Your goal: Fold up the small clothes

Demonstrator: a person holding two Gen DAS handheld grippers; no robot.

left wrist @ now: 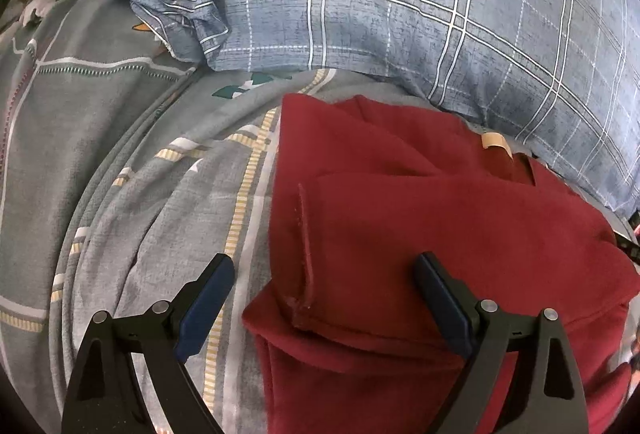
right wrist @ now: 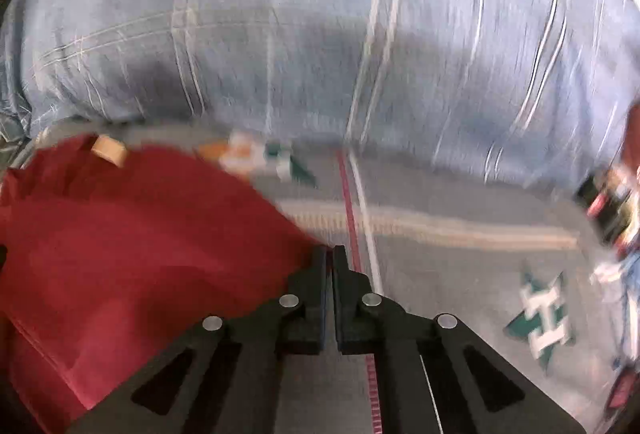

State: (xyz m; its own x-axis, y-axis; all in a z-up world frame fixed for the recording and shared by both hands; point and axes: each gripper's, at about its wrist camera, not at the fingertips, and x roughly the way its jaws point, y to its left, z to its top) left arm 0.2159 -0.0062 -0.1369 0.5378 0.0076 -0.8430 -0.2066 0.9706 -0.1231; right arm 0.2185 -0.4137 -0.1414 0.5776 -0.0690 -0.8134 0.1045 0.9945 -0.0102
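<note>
A dark red garment (left wrist: 440, 213) lies partly folded on a grey patterned bedsheet (left wrist: 140, 193), with a sleeve laid across its body and a tan neck label (left wrist: 494, 141) at the far end. My left gripper (left wrist: 324, 262) hangs open just above its near left edge, one finger over the sheet and the other over the cloth. In the blurred right wrist view the red garment (right wrist: 140, 254) fills the lower left. My right gripper (right wrist: 330, 258) is shut at its right edge. The cloth reaches the left fingertip, but I cannot tell whether any is pinched.
A large blue checked pillow (left wrist: 400, 13) lies right behind the garment and spans the far side (right wrist: 280, 33). The grey sheet (right wrist: 460, 274) stretches right of the garment. Blurred red and dark objects (right wrist: 612, 201) sit at the far right edge.
</note>
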